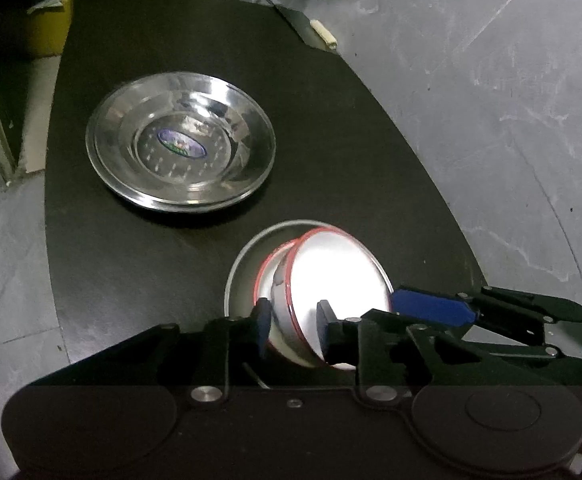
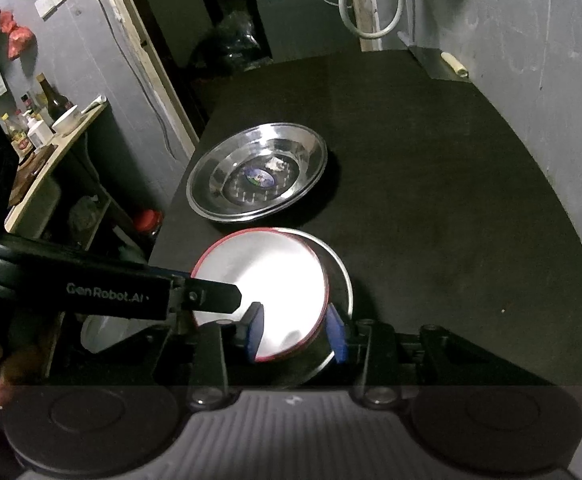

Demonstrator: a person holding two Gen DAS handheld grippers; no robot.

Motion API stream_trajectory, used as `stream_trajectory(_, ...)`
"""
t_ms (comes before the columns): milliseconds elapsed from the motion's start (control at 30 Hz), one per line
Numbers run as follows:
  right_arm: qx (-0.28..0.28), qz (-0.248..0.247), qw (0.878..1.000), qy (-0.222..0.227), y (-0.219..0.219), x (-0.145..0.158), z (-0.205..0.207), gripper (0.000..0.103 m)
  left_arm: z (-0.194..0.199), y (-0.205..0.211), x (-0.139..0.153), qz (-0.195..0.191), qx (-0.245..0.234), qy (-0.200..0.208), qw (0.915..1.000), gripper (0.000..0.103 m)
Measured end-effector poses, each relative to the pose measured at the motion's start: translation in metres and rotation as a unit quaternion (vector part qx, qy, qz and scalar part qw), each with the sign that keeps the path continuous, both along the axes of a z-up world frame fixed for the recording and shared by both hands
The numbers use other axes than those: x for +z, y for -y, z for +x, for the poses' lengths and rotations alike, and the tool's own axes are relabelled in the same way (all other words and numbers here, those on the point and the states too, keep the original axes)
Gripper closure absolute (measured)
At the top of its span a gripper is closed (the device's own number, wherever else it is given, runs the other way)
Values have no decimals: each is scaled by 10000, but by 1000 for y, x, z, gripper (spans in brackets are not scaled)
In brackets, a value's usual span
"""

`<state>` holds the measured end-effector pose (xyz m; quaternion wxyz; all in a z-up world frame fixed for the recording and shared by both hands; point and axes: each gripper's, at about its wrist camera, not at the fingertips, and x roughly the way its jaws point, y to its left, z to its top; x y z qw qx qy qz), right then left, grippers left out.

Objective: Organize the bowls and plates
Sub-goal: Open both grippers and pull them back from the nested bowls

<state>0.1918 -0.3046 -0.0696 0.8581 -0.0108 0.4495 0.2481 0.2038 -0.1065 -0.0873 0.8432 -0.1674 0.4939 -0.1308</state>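
A white bowl [image 1: 331,292] with a red rim sits low in the middle of the left wrist view, tilted on its side inside a grey metal bowl [image 1: 239,276] on the black desk [image 1: 331,120]. The left tongs [image 1: 291,328] are closed on its edge: one blue pad presses the outside wall, the other reaches over the rim into the bright inside.

From the right wrist view the same white bowl [image 2: 263,292] fills the lower centre, and the right tongs [image 2: 297,336] straddle its near rim, one pad inside, one outside between it and the grey bowl [image 2: 341,276] (whether they truly pinch it I cannot tell). The left tool comes in from the left edge, its finger tip lying over the bowl.

Above, towards the upper middle, a steel plate [image 2: 257,172] with a blue sticker rests flat on the desk, just apart from the bowls.
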Motion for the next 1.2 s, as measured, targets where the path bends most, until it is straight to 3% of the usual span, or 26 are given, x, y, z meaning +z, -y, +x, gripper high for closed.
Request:
stream_trajectory(33,5,14,10000,13,0,1,0,64,0,-1,1,51,19,10,10000,70)
stream_trajectory(333,-98,121,9998,126,10,5,3,52,0,-4,8,73,36,168,9998,65)
stream_trajectory(533,-192,144,9995,222,16,8,5,32,-2,-1,21,339,70,484,9982,45)
stream_trajectory(600,-220,160,9993,268,18,9,7,22,-3,0,25,387,93,603,9974,33)
stream_trajectory(800,-333,203,9984,412,24,12,12,6,-2,1,33,588,224,805,9948,14)
stream_trajectory(900,-437,195,9978,460,28,13,17,0,-1,-1,35,658,380,847,9935,10)
stream_trajectory(967,-507,171,9974,482,30,13,20,0,-1,-3,36,716,506,857,9925,1)
stream_trajectory(1200,-542,-329,9962,597,27,5,26,0,1,-6,35,829,772,915,9893,1)
